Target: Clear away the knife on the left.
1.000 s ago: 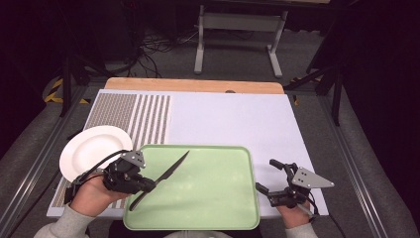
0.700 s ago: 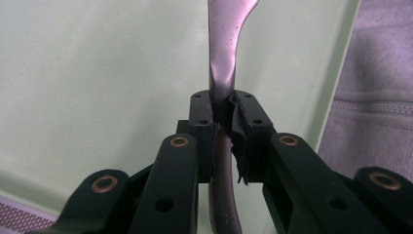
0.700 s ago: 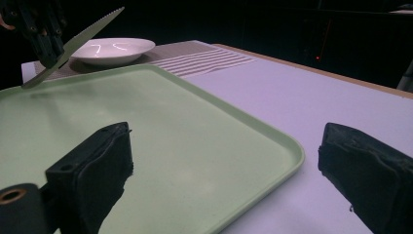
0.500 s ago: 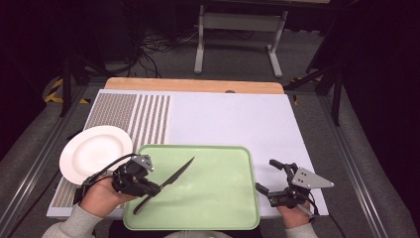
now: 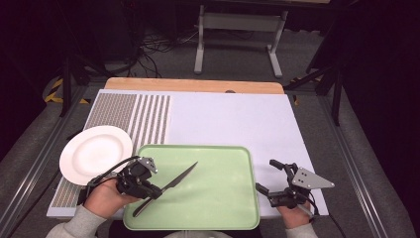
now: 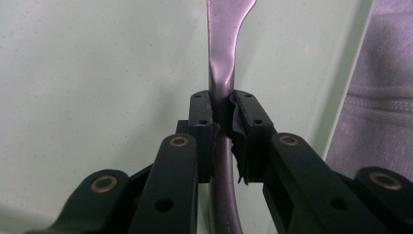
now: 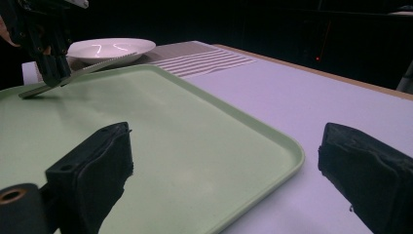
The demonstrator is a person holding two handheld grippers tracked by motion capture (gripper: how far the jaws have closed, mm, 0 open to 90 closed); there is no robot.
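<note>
A person seated at the near edge of a white table (image 5: 237, 119) is gripping a table knife (image 5: 174, 182) with the left gripper (image 5: 154, 191), its two black jaws pinching the metal handle (image 6: 223, 105) from either side, as the left gripper view makes plain: the handle is running straight up between the pads (image 6: 200, 127), and the blade end is extending beyond them over the pale green surface. In the high view the knife is lying on a diagonal above the left part of a green tray (image 5: 218, 198), handle end low toward the person and blade tip pointing up and to the right. In the right gripper view the knife appears to be hanging just clear of the tray, with a faint shadow under it. A white plate (image 5: 94, 153) is sitting just beyond the tray's left corner, partly on a striped mat (image 5: 133, 119). The right gripper (image 5: 270, 177) is resting at the tray's right rim, its jaws spread wide with nothing between them; in its own view one jaw is standing over the tray (image 7: 146, 146) and the other over the white tabletop.
</note>
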